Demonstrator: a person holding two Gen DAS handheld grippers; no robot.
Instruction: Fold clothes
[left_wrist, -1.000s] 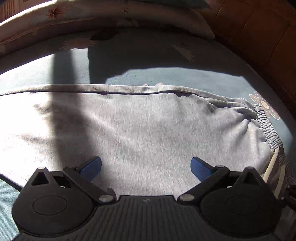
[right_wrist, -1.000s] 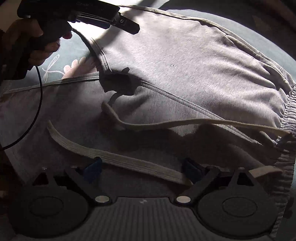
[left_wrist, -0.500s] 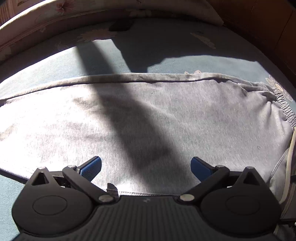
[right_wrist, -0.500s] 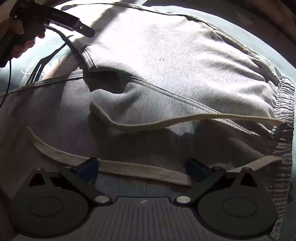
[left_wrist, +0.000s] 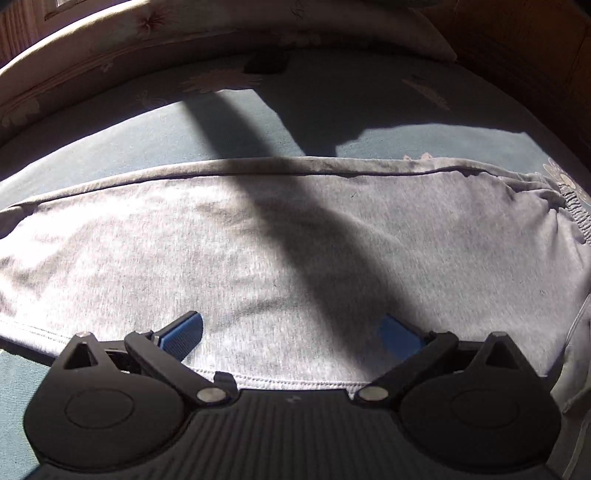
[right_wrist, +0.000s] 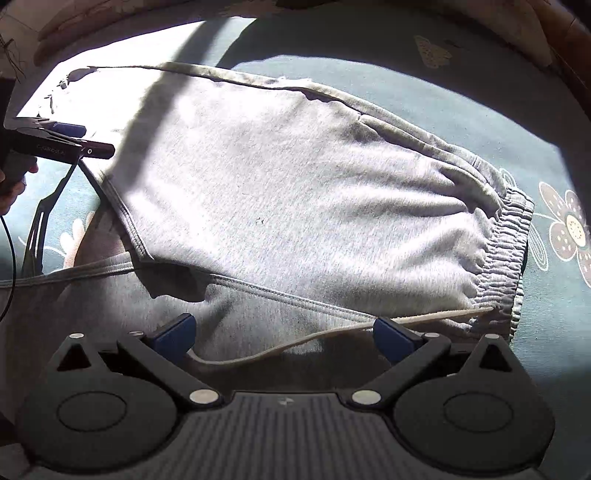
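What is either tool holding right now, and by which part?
Nothing is held. The left tool and the right tool both hang open over the grey cotton sweat shorts, with no cloth between the pads.

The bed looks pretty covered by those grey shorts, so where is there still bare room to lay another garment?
Bare blue sheet lies beyond the grey shorts, up to the pillow. More shows right of the waistband, around the flower print. The near side is crowded: drawstring, folded fabric and both grippers.
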